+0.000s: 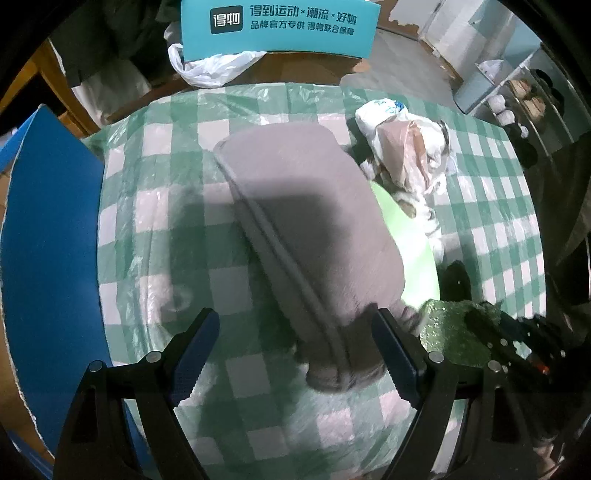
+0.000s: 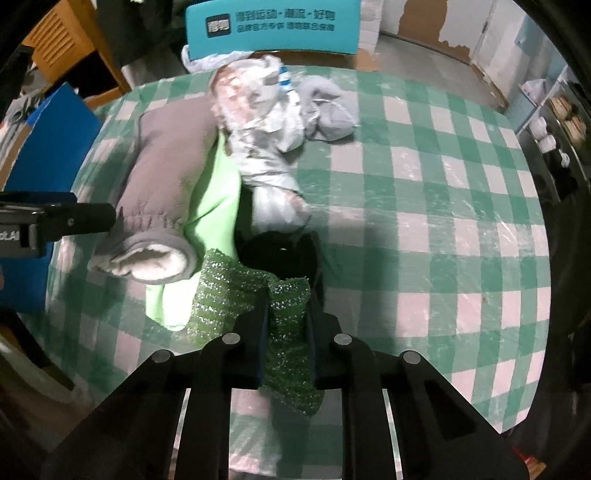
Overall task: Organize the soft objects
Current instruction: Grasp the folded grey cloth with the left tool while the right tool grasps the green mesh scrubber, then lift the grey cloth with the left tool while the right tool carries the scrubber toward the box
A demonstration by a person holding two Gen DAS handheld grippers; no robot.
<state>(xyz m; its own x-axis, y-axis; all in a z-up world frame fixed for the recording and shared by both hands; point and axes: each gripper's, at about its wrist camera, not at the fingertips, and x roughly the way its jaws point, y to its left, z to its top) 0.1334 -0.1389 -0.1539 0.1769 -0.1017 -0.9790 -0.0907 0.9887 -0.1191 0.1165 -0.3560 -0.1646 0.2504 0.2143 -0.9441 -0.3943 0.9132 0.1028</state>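
A rolled grey fleece cloth (image 1: 295,229) lies on the green-checked tablecloth (image 1: 162,221). My left gripper (image 1: 295,350) is open, its jaws on either side of the roll's near end, and it also shows at the left edge of the right wrist view (image 2: 92,218). My right gripper (image 2: 286,317) is shut on a glittery green scouring cloth (image 2: 258,295), also seen in the left wrist view (image 1: 454,328). A light green cloth (image 2: 218,192) lies under the roll (image 2: 162,173). A dark object (image 2: 280,254) sits just beyond the scouring cloth.
Crumpled plastic bags (image 2: 258,122) and a grey-blue cloth (image 2: 328,110) lie at the far side of the table. A teal printed box (image 2: 273,26) stands behind. A blue board (image 1: 51,236) is at the left. Shelves (image 1: 517,99) stand at right.
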